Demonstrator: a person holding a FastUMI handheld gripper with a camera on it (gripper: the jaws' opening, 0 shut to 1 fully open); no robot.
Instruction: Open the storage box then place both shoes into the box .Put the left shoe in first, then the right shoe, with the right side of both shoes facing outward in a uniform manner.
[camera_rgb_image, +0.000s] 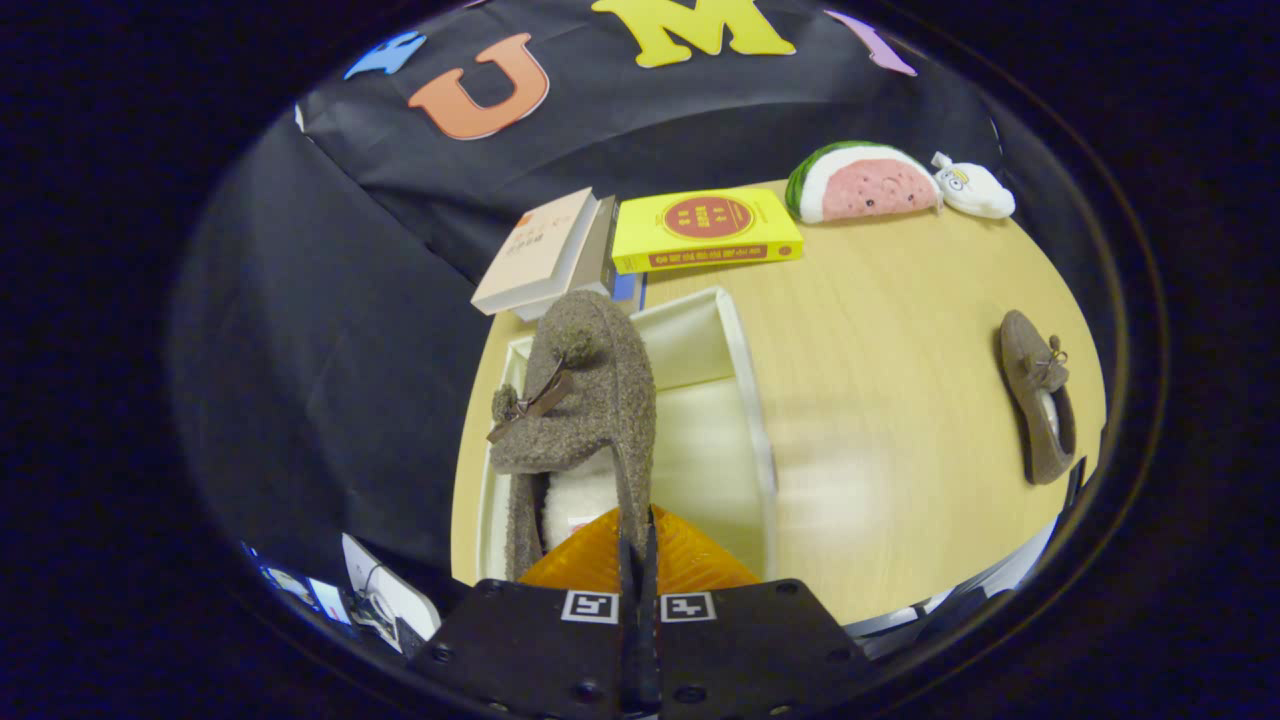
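Note:
A brown fuzzy shoe (590, 400) with a small bow and pompoms hangs just ahead of my fingers, toe pointing away, white lining showing at its heel. My gripper (637, 545) is shut on the shoe's side wall near the heel. Under the shoe lies the open white storage box (745, 400), its pale inside bare to the right of the shoe. The shoe is over the box's left part. A second brown shoe (1040, 395) lies on the wooden table (880, 330) well to the right of the box, on its own.
Beyond the box lie a yellow book (705, 230) and a pale book (535, 250) on a stack. A watermelon plush (862, 182) and a small white plush (975, 190) sit at the table's far right. Black cloth hangs left of the table.

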